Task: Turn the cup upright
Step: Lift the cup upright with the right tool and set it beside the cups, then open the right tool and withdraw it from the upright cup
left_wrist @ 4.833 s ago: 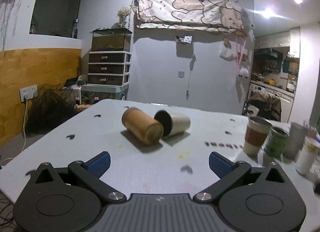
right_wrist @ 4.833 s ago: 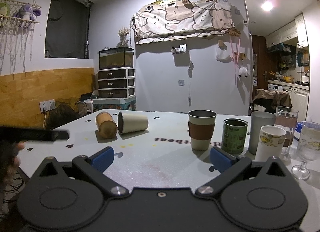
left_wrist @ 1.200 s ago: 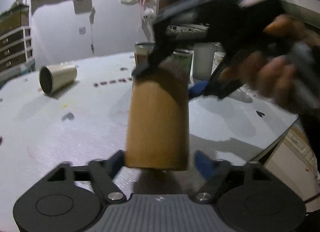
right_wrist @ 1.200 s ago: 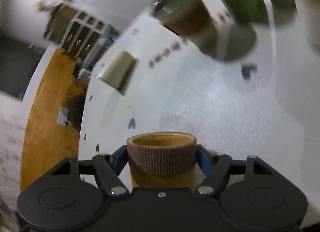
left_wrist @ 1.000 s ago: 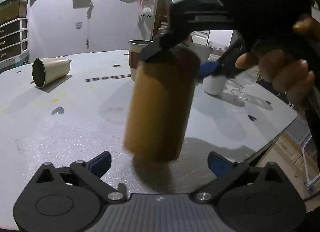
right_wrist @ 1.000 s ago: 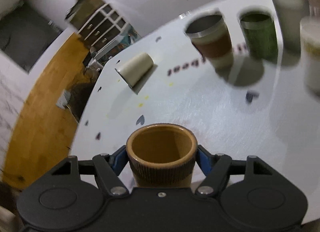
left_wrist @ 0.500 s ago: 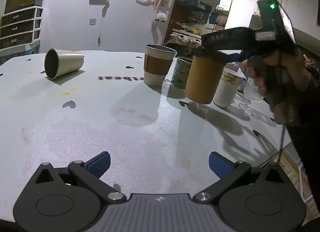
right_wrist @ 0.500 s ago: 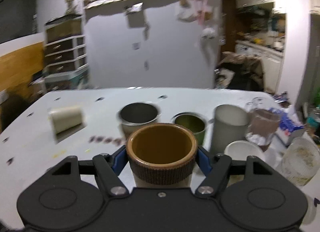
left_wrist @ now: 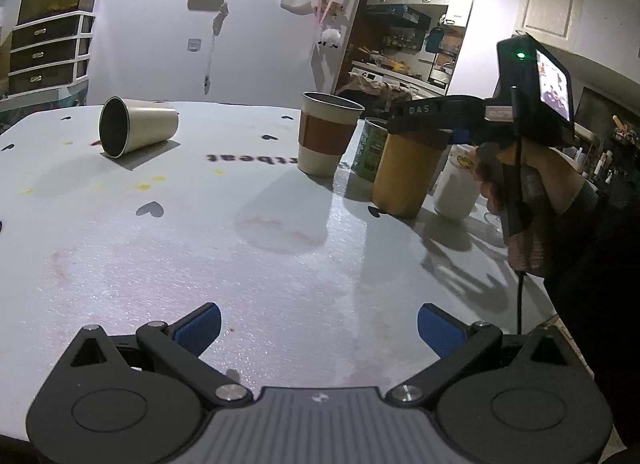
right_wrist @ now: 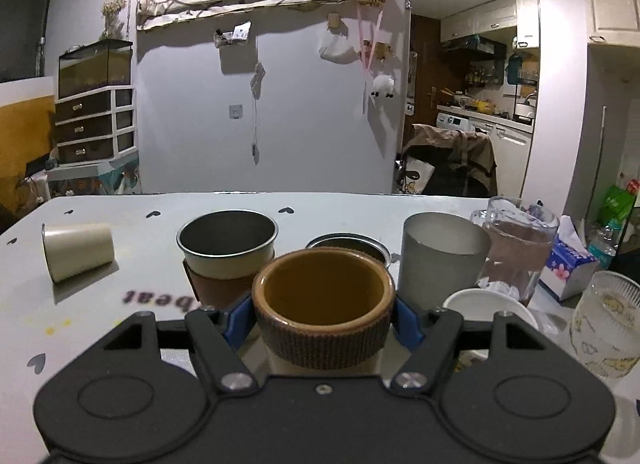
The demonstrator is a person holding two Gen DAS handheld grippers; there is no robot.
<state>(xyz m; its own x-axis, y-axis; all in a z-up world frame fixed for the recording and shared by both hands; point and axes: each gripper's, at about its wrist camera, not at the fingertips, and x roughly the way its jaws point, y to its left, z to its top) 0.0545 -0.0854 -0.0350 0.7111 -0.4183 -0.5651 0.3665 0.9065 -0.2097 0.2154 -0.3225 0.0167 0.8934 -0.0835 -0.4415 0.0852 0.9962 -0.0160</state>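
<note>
Change: half a second ago the brown cup (left_wrist: 406, 174) hung above the table (left_wrist: 280, 264); now its base meets the surface, upright, at 1 o'clock from the left gripper (left_wrist: 318, 328).
Right gripper (right_wrist: 323, 314): clamped on the cup's ribbed rim band.
Left gripper: spread wide, holding nothing.
Meaning: this cup looks ready to let go.
Remaining: cream cup (left_wrist: 136, 126) lies on its side at 11 o'clock.

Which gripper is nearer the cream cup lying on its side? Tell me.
Left. The left gripper hangs open over the near table with the cream cup ahead-left; the right gripper holds the brown cup among the upright cups, farther off.
</note>
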